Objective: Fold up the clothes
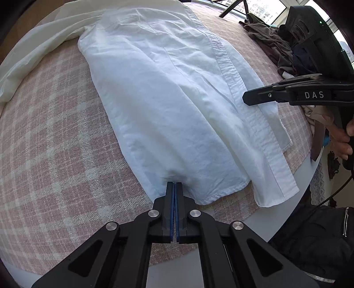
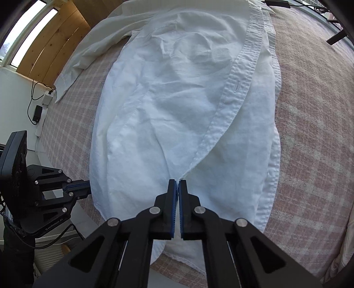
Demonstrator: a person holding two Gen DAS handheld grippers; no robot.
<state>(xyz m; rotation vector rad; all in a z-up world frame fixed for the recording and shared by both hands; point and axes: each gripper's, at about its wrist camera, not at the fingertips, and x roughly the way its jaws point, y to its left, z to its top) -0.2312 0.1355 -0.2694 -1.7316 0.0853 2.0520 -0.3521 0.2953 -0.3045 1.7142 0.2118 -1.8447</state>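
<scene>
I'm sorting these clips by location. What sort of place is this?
Probably a room in a home, perhaps a bedroom. A white shirt lies spread on a pink checked cover, more clothes are heaped by bright windows, and there is wood panelling on one wall.

I see a white shirt (image 1: 168, 106), pink and cream plaid cover (image 1: 55, 141) under it, black grippers with blue pads (image 2: 177, 210), brown clothes (image 1: 265, 42) heaped beyond.

Black tongs (image 1: 174, 183), blue ribbed pads, silver pivot screws; "DAS" marking; black zipped sleeve (image 1: 320, 239).
</scene>
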